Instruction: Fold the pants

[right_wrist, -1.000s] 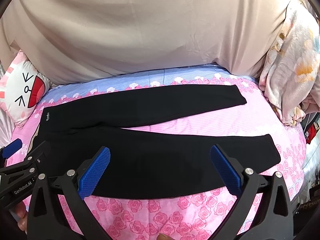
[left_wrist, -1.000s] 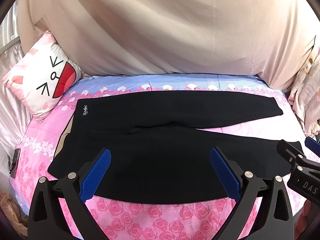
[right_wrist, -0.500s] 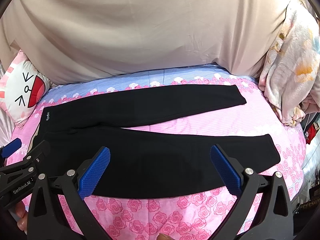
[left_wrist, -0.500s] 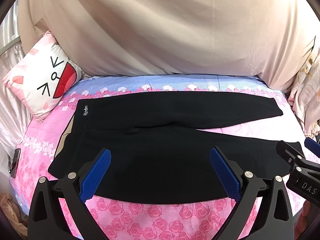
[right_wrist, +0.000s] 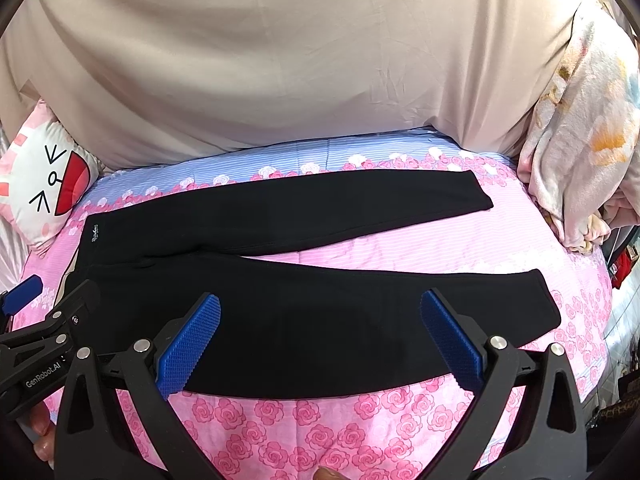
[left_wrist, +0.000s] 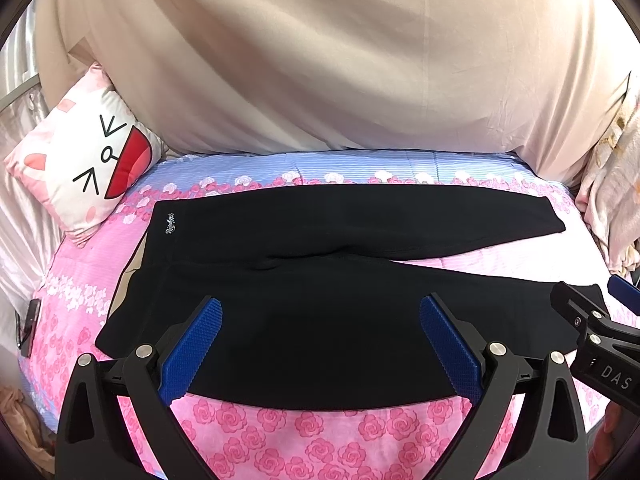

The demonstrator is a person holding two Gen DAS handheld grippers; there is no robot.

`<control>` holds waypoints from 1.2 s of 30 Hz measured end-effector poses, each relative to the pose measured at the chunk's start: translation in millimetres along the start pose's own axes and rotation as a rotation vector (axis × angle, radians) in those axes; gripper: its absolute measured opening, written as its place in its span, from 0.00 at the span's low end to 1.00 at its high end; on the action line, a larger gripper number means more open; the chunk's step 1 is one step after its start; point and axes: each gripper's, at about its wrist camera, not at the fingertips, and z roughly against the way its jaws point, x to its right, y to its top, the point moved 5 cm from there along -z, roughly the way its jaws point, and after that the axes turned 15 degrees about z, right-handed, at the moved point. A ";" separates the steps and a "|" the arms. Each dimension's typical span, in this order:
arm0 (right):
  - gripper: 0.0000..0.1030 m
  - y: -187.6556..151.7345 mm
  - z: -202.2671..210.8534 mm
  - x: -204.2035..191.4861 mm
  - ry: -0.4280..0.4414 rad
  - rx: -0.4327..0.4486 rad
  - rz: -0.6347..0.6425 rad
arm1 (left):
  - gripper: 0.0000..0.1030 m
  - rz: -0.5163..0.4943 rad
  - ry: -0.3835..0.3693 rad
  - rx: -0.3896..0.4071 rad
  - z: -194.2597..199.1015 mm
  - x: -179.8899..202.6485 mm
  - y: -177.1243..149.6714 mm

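Where readable, pants [left_wrist: 320, 264] logo [left_wrist: 170, 223] says "Rainbow".

Home bedroom. Shown by a bed covered with a pink rose-print sheet [left_wrist: 304, 432] banded in blue stripes along the far side. Backed by a large beige cloth [left_wrist: 340, 60] draped across the whole rear of the scene. Furnished at the left end with a cartoon-face cushion [left_wrist: 86, 160], white and pink with a red open mouth, propped against the cloth. Flanked at the right end by a bunched floral quilt [right_wrist: 588, 128]. Occupied across the sheet by black pants [right_wrist: 304, 320] laid flat, a household garment.
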 end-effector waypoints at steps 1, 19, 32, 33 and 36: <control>0.96 0.4 -0.2 -0.2 -0.002 0.000 0.000 | 0.95 0.000 0.001 0.001 0.2 0.1 0.1; 0.96 1.2 -4.8 -3.2 0.005 -0.007 0.002 | 0.95 0.000 -0.004 -0.003 -1.8 0.2 1.7; 0.95 0.5 -9.4 -3.3 0.006 -0.017 0.003 | 0.95 0.001 -0.006 -0.006 -2.1 -1.9 2.5; 0.95 0.5 -10.2 -3.4 0.006 -0.019 0.004 | 0.95 0.000 -0.005 -0.007 -2.8 -2.2 3.0; 0.95 0.7 -11.8 -2.5 0.003 -0.021 0.003 | 0.95 0.002 -0.005 -0.013 -6.9 -3.0 6.0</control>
